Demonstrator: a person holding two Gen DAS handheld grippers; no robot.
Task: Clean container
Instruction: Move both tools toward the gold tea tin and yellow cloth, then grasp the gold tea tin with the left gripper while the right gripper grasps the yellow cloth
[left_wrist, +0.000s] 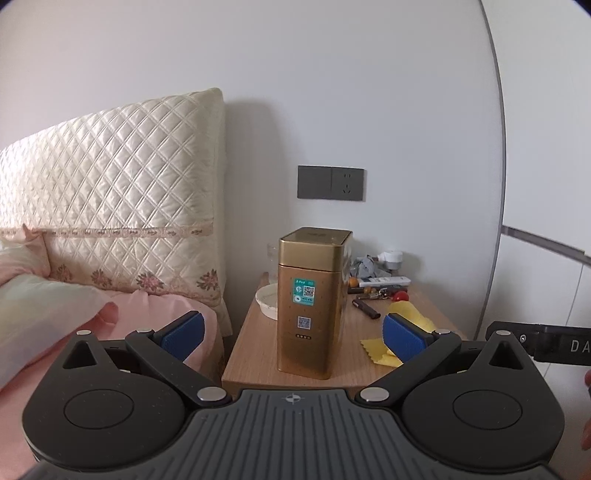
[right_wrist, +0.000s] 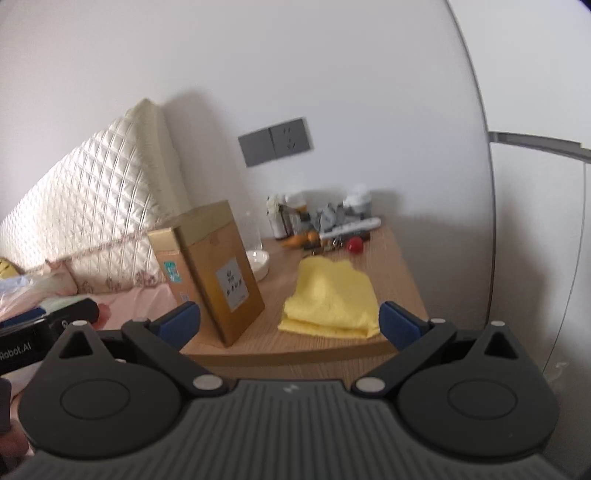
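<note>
A tall gold tin container (left_wrist: 312, 302) with its lid on and stickers on its front stands upright near the front of a wooden bedside table (left_wrist: 258, 343). My left gripper (left_wrist: 293, 339) is open, its blue pads on either side of the tin but short of it. In the right wrist view the same tin (right_wrist: 214, 273) stands left of a folded yellow cloth (right_wrist: 332, 299). My right gripper (right_wrist: 290, 326) is open in front of the table edge, with nothing between its pads. The cloth (left_wrist: 410, 325) shows partly behind the left gripper's right pad.
A white dish (left_wrist: 267, 301) and a clear glass (left_wrist: 273, 254) sit behind the tin. Small bottles (right_wrist: 288, 218), a remote (left_wrist: 384, 282), a red ball (right_wrist: 355, 244) and a lighter (left_wrist: 365, 309) crowd the table's back. A bed with a quilted headboard (left_wrist: 110, 192) lies left. A wall socket (left_wrist: 330, 183) is above.
</note>
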